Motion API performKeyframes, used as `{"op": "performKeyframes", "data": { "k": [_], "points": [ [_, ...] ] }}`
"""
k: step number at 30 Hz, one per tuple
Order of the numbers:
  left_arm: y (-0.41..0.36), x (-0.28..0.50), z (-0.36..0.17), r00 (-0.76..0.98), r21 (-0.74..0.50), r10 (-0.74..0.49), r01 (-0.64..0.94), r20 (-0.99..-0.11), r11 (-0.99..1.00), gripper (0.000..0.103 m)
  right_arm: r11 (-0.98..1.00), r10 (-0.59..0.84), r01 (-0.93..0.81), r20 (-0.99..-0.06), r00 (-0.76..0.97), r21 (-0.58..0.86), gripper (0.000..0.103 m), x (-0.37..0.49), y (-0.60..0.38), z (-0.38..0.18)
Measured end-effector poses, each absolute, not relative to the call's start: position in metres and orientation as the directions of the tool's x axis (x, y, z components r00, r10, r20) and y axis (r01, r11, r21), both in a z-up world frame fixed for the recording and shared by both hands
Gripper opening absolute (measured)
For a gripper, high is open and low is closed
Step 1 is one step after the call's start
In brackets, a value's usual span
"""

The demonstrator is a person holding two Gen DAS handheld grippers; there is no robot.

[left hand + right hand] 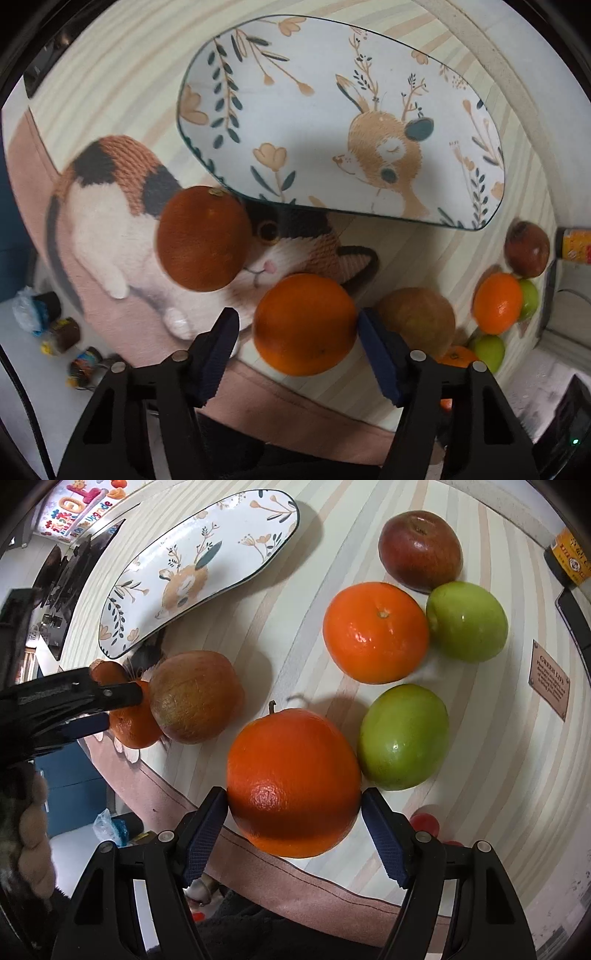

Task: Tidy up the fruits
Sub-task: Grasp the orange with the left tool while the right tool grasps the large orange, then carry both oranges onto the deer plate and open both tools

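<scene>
An oval plate [332, 110] painted with a deer lies on the table, empty; it also shows in the right wrist view [199, 565]. My left gripper [299, 332] has an orange [304, 325] between its fingers; the right pad touches it, the left pad stands slightly off. A dark orange [203, 238] lies beyond it on the cat mat. My right gripper [294, 812] is shut on a large orange [293, 781]. A brownish apple [194, 696], an orange [375, 631], two green apples [404, 736] [467, 622] and a red apple [421, 550] lie on the table.
A cat-pattern mat [110, 221] covers the left of the table. A dark bottle [569, 557] stands at the far right edge. The left gripper's arm [55, 701] shows at the left of the right wrist view. Small items lie on the floor [55, 332].
</scene>
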State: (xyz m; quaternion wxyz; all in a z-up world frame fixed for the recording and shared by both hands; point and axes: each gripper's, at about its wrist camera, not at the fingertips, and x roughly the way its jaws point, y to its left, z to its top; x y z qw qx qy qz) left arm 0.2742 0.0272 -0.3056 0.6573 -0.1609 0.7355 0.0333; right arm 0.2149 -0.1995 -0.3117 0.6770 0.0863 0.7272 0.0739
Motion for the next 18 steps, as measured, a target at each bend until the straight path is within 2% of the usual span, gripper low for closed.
{"op": "performKeyframes", "data": {
  "k": [3,8,13,18],
  "points": [
    [0.029,0.274,-0.307,-0.062,-0.198,-0.225,-0.298,-0.972,0.934,0.059,0.970,0.243,0.011,-0.968,-0.061,0.243,0.080,0.215,-0.199,-0.314],
    [0.021,0.279,-0.306,-0.050,-0.170,-0.188,-0.242,-0.981,0.955,0.060,0.982,0.184,-0.025,-0.981,-0.062,0.186,0.083,0.212,-0.193,-0.317],
    [0.016,0.285,-0.313,-0.059,-0.194,-0.215,-0.251,-0.975,0.948,0.059,0.989,0.135,-0.061,-0.989,-0.053,0.138,0.082,0.211,-0.184,-0.318],
    [0.015,0.272,-0.309,-0.038,-0.136,-0.148,-0.227,-0.988,0.964,0.058,0.988,0.138,-0.065,-0.989,-0.050,0.141,0.080,0.205,-0.185,-0.314]
  ]
}}
